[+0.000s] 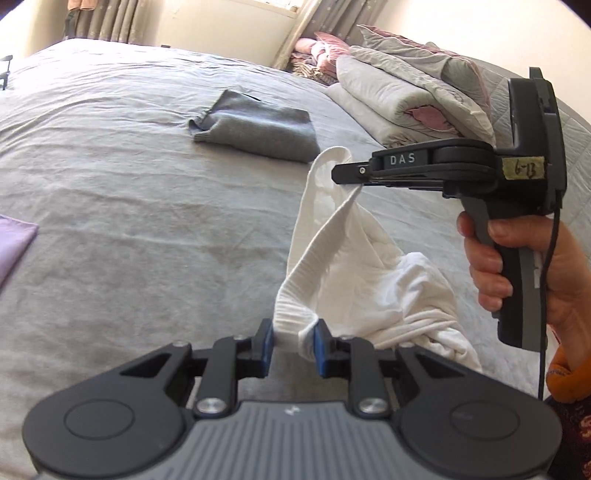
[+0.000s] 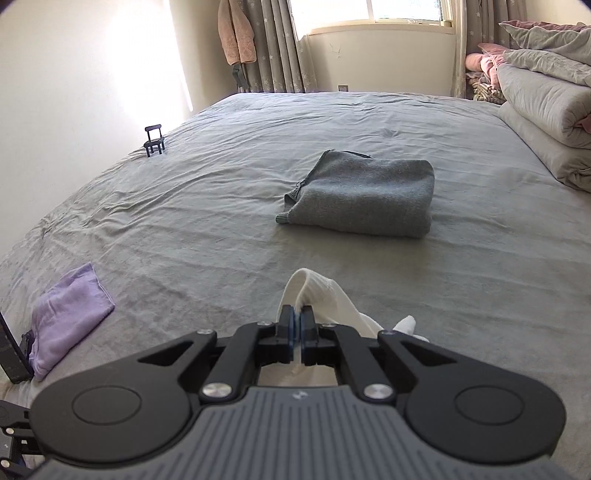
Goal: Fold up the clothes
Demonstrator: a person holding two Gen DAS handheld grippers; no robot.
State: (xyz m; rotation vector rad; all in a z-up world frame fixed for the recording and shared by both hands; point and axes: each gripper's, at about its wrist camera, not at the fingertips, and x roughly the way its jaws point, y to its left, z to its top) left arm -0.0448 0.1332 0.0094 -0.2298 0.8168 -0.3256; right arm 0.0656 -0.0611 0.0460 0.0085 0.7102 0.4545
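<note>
Left claw point(image 1: 293, 341): jaws partly closed, blue pads point(image 1: 267, 338) clamped on the ribbed hem of a white garment point(image 1: 354, 273). Right claw point(image 2: 298, 321): jaws together, pinching a thin fold of the same hem, which loops up just past the fingertips. In the left wrist view the right claw point(image 1: 341, 173) points leftward, held by a hand point(image 1: 517, 266) on its grip; a cable hangs beside the handle.

The garment hangs between the two claws above the bed point(image 1: 129, 221). Its hem runs as a slack band from one claw up to the other. The rest of the cloth droops in a bunch below and to the right, toward the person; whether it touches the sheet cannot be told.

Ahead of both claws the grey sheet is bare and wrinkled. A folded grey sweater point(image 2: 362, 199) lies beyond that, well apart from the garment. A folded lilac cloth point(image 2: 66, 314) lies near the left edge of the bed. A small black stand point(image 2: 154, 140) sits at the far left edge, next to the wall. Folded quilts point(image 2: 546, 122) are stacked along the right side. The far edge of the bed meets the wall under the window point(image 2: 373, 11) and curtains point(image 2: 280, 48).
</note>
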